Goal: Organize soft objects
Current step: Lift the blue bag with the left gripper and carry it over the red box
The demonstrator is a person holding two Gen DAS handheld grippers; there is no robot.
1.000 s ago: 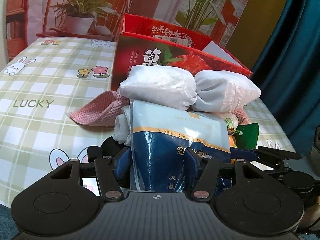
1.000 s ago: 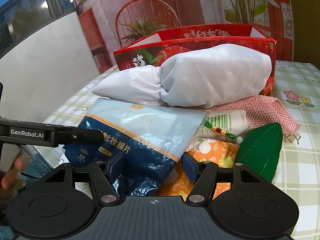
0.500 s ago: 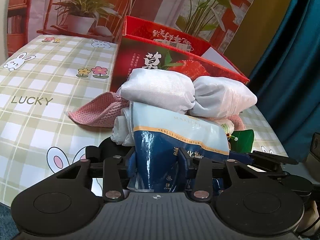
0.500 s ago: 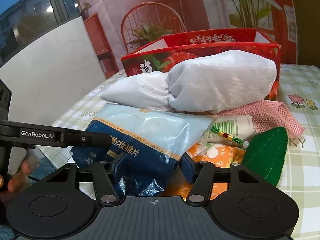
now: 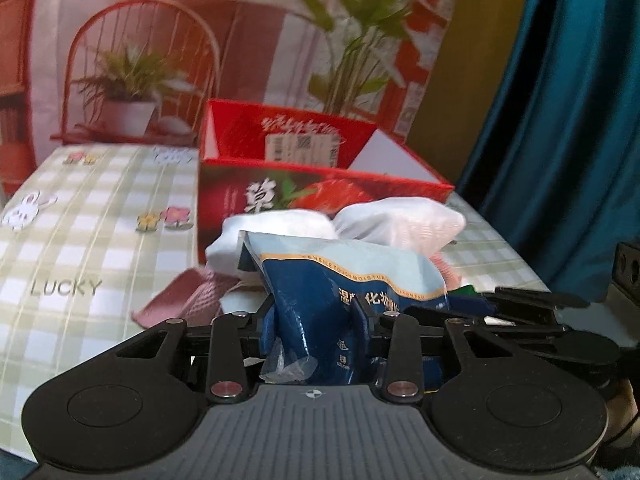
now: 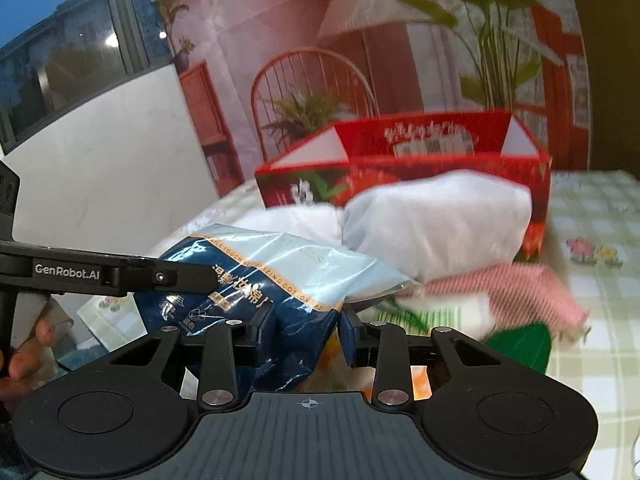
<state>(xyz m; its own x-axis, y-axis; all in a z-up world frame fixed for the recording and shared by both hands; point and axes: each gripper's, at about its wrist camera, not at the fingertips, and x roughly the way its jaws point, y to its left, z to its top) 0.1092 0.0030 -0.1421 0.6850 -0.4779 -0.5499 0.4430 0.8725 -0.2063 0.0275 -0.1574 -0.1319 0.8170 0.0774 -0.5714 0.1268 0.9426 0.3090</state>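
A blue and pale-blue pack of cotton pads (image 5: pixel 352 276) is lifted off the pile of soft things. My left gripper (image 5: pixel 314 320) has its jaws closing on the pack's lower end, and the pads press into the crumpled plastic. From the other side, my right gripper (image 6: pixel 302 332) pinches the same pack (image 6: pixel 280 264) while its jaws close. The left gripper's finger (image 6: pixel 188 278) shows against the pack in the right wrist view. Behind the pack lie a white cloth bundle (image 5: pixel 400 224) and a pink knitted cloth (image 5: pixel 180 300).
An open red strawberry box (image 5: pixel 320 184) stands behind the pile on the green checked tablecloth (image 5: pixel 80 240). A green felt leaf (image 6: pixel 520 344), a striped packet and an orange item lie under the pile's right side. A teal curtain (image 5: pixel 560 120) hangs at the right. A person's hand (image 6: pixel 24 356) is at the left edge.
Both grippers' jaws have narrowed onto the blue pack and risen with it. The pack now sits clear of the white bundle, and the pile appears lower in both views.
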